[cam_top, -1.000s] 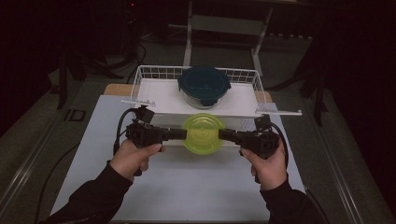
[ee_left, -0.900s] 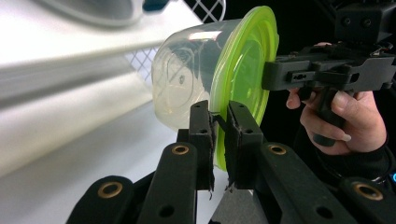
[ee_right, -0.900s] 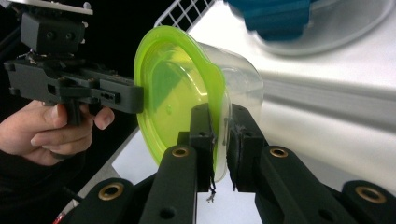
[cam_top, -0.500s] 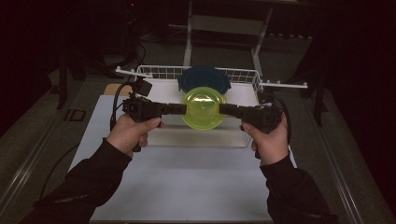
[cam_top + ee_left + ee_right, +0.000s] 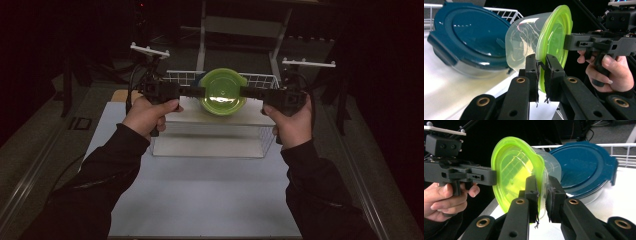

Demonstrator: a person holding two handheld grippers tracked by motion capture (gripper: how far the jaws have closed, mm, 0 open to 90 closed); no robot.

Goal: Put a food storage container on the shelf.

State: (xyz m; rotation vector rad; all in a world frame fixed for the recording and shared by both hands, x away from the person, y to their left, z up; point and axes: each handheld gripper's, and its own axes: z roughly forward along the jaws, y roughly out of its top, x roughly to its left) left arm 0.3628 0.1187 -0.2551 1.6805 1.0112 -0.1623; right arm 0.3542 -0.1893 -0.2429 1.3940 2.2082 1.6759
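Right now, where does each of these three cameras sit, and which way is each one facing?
High view: above the person's side, facing forward and down at the table; shows both forearms, left gripper and right gripper.
Left gripper view: rides that gripper, looking along its jaws at the green-lidded container; the other hand shows.
Right gripper view: rides that gripper, facing the opposite rim; the other hand shows.
Shared: both gripper views catch the blue-lidded container behind.

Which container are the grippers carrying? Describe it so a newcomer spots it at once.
Find the white wire basket at the table's far side. Just above its near edge, the left gripper and right gripper pinch opposite rims of a clear tub. Its lime-green lid separates it from the blue-lidded container in the basket.
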